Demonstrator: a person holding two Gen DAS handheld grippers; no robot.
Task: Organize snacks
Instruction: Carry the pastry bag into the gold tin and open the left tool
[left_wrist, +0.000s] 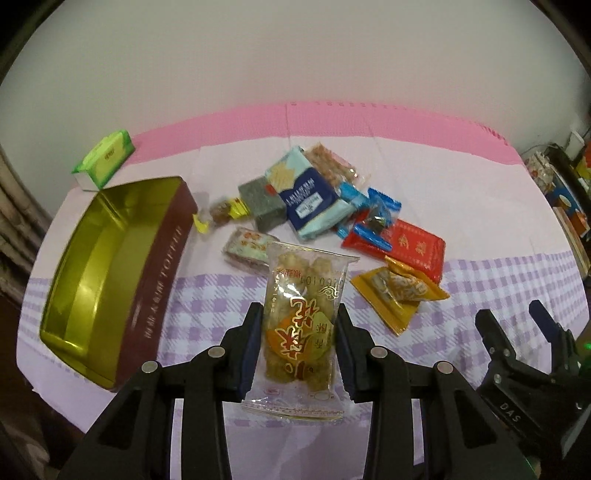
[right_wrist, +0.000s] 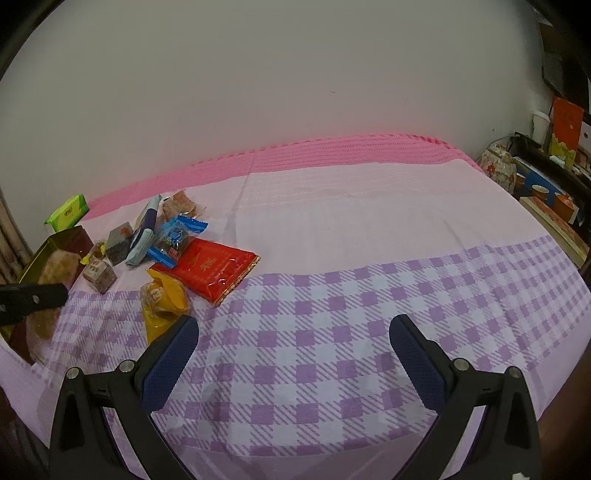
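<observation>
My left gripper (left_wrist: 301, 325) is shut on a clear packet of golden fried snacks (left_wrist: 306, 288), held upright above the checked cloth. To its left lies an open tin (left_wrist: 92, 266), gold inside with maroon sides and nothing in it. Beyond the packet lies a loose pile of snacks: a blue-and-white packet (left_wrist: 310, 199), a red packet (left_wrist: 410, 247), an orange packet (left_wrist: 399, 291) and blue-wrapped candies (left_wrist: 373, 218). My right gripper (right_wrist: 293, 332) hovers open over the purple checks with nothing between its fingers. The right wrist view shows the held packet (right_wrist: 55, 269) in front of the tin (right_wrist: 62, 240).
A green tissue pack (left_wrist: 105, 158) lies behind the tin near the pink strip at the wall. A grey-green block (left_wrist: 262, 206), a small wrapped bar (left_wrist: 247, 247) and a yellow-wrapped candy (left_wrist: 218, 214) sit between tin and pile. Cluttered shelves (right_wrist: 546, 192) stand off the table's right end.
</observation>
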